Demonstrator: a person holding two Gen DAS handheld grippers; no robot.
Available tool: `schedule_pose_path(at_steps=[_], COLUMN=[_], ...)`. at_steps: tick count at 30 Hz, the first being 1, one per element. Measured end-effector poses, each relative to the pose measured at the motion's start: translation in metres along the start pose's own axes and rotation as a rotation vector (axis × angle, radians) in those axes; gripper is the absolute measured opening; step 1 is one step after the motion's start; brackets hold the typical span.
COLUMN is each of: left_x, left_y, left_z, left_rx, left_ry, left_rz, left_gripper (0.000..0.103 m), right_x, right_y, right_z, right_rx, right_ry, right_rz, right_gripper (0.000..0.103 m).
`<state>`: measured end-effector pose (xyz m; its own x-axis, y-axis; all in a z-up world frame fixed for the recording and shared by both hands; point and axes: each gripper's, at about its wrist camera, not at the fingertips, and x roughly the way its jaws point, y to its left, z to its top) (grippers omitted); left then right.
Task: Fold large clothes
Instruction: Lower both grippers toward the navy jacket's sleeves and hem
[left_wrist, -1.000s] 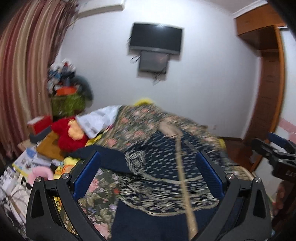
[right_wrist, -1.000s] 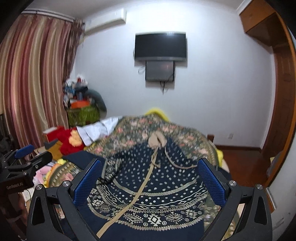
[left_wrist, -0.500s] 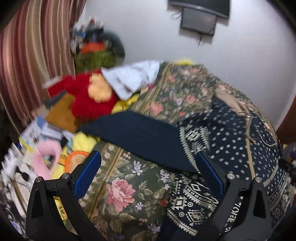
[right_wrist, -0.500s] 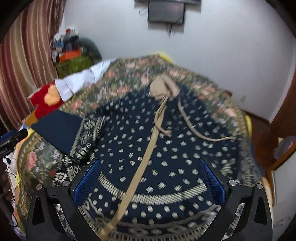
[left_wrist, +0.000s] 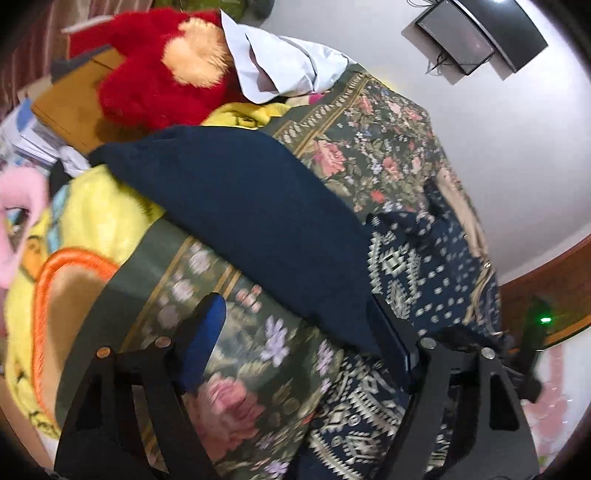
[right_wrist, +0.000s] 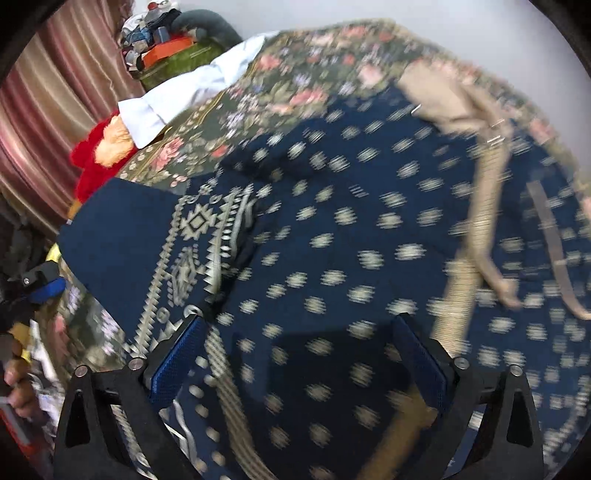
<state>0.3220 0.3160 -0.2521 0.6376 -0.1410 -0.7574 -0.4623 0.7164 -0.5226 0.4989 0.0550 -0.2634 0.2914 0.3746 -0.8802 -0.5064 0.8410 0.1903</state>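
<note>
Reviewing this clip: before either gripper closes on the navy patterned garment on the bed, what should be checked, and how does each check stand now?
1. Navy garment spread on the floral bedspread: ok.
2. Left gripper open, jaws just narrowed, nothing pinched: ok.
3. Right gripper open over dotted cloth: ok.
4. Plain navy sleeve flat: not ok, it lies folded across.
5. Beige tie straps clear of the fingers: ok.
6. Hem edge in view: cannot tell, blurred.

The dress (right_wrist: 351, 229) is lying spread out on the bedspread (left_wrist: 369, 147), its sleeve (left_wrist: 251, 221) sticking out toward 9 o'clock. A plush toy (left_wrist: 155, 74) and a shirt (left_wrist: 280, 62) are sitting beyond it around 11 o'clock, the wall TV (left_wrist: 491, 33) hanging at 1.
</note>
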Motion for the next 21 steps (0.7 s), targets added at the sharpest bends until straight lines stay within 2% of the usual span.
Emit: schedule_pose_path(at_steps=[3,7,9,11,13,17,19,21], left_x=[0.011,0.017,0.02,0.022,0.024,0.011,-0.004,-0.024], left_y=[0.004,0.006,0.002,-0.004,-0.008,-0.023,-0.038,-0.06], left_z=[0.015,0.029,0.035,0.041,0.044,0.051,0.054,0.057], left_rx=[-0.037,-0.037,-0.004,0.048,0.096,0.166,0.203,0.238], left_ry=[0.019,0.01,-0.015,-0.045,-0.067,-0.156,-0.207,-0.252], left_rz=[-0.042,-0.018,0.03,0.127,0.231,0.316,0.321,0.284], left_gripper=[0.077,0.064,0.051,0.022,0.006,0.002,0.002,0.002], right_x=[0.013,0.018,0.024,0.028,0.029,0.016,0.007,-0.005], right_y=[0.006,0.021,0.027,0.033,0.037,0.029,0.019,0.005], right_z=[0.008,0.014,0.015,0.013,0.012,0.005,0.002,-0.001], right_rx=[0.003,-0.059,-0.081,-0.106,-0.133,-0.124,-0.096,-0.059], right_ry=[0.012,0.004,0.009,0.008,0.005,0.026,0.029,0.026], right_rz=[0.009,0.023,0.011,-0.018,-0.034,0.004,0.029,0.035], right_gripper=[0.098,0.097,0.094,0.093,0.091,0.087,0.087,0.087])
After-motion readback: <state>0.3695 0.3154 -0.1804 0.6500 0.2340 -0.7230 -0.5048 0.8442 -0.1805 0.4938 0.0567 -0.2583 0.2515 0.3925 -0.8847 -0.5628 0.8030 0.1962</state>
